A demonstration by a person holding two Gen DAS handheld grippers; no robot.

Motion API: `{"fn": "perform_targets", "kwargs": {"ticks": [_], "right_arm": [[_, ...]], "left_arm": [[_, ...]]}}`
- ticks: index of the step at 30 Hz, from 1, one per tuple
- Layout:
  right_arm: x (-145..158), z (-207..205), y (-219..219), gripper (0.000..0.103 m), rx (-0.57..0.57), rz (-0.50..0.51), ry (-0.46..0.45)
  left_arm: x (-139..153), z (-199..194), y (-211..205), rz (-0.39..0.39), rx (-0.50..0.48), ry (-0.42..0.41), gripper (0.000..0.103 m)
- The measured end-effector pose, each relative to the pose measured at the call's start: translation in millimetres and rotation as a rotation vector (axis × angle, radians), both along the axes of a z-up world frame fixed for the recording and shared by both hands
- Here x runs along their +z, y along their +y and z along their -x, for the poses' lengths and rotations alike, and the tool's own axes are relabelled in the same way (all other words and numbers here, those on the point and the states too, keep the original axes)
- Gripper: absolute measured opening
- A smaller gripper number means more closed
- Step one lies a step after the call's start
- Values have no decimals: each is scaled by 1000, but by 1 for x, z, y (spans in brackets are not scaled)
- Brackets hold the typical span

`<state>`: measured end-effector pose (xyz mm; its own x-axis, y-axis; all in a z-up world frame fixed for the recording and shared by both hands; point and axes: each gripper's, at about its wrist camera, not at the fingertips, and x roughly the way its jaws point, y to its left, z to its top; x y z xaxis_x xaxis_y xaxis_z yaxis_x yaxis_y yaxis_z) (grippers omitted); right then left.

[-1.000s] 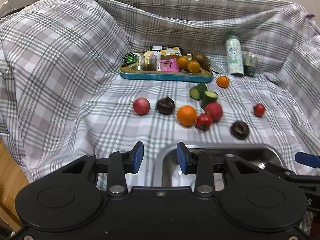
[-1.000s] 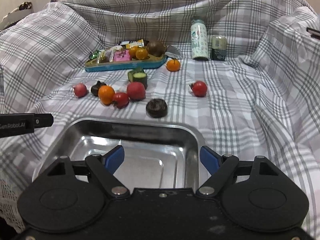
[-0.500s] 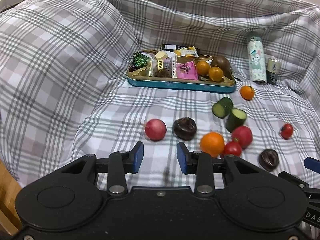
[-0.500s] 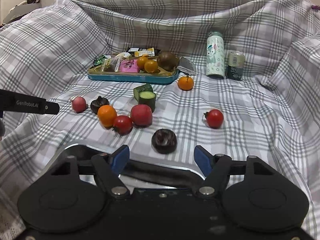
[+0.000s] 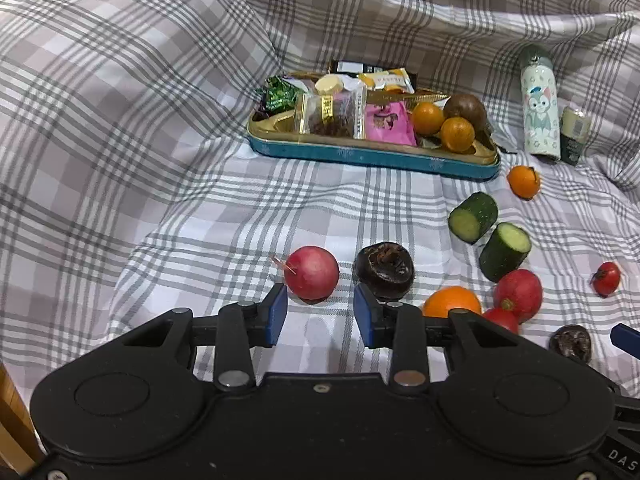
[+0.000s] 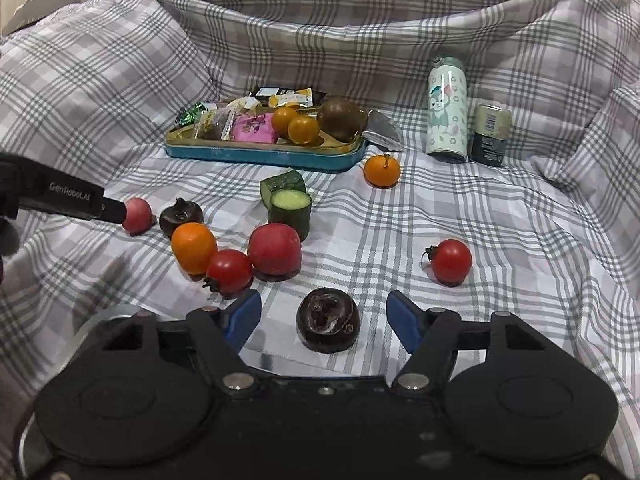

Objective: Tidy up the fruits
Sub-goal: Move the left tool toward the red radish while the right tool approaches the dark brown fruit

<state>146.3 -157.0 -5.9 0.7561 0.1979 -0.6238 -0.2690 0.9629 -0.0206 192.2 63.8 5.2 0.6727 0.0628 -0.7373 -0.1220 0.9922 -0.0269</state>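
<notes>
- Our left hand-held gripper (image 5: 320, 312) is spread and empty, just short of the pink radish (image 5: 312, 273); a push could roll it across the soft checked cloth (image 5: 160, 200).
- Our right hand-held gripper (image 6: 324, 320) gapes around the dark fruit (image 6: 328, 324) without clamping it; closing off-centre could squirt it away.
- The metal tray (image 6: 108, 314) is barely visible beneath; we could miss it.

Loose on plaid cloth: pink radish (image 5: 312, 273) at 9 o'clock of dark round fruit (image 5: 384, 266); orange (image 5: 451, 301), tomato (image 6: 229, 272), red radish (image 6: 275, 251) clustered, touching.
</notes>
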Motion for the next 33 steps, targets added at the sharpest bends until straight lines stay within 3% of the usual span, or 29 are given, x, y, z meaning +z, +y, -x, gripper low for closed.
{"fn": "perform_targets", "kwargs": {"ticks": [11, 22, 28, 33], "right_arm": [[-19, -18, -8, 53, -26, -34, 76], [-27, -18, -3, 54, -13, -12, 65], [-27, -21, -3, 55, -11, -22, 66], [-27, -21, -2, 56, -11, -23, 66]], "left_arm": [[-16, -10, 4, 59, 12, 0, 45], [-20, -16, 15, 90, 63, -7, 45], [-23, -16, 11, 63, 46, -6, 45], [-24, -16, 16, 103, 45, 15, 45]]}}
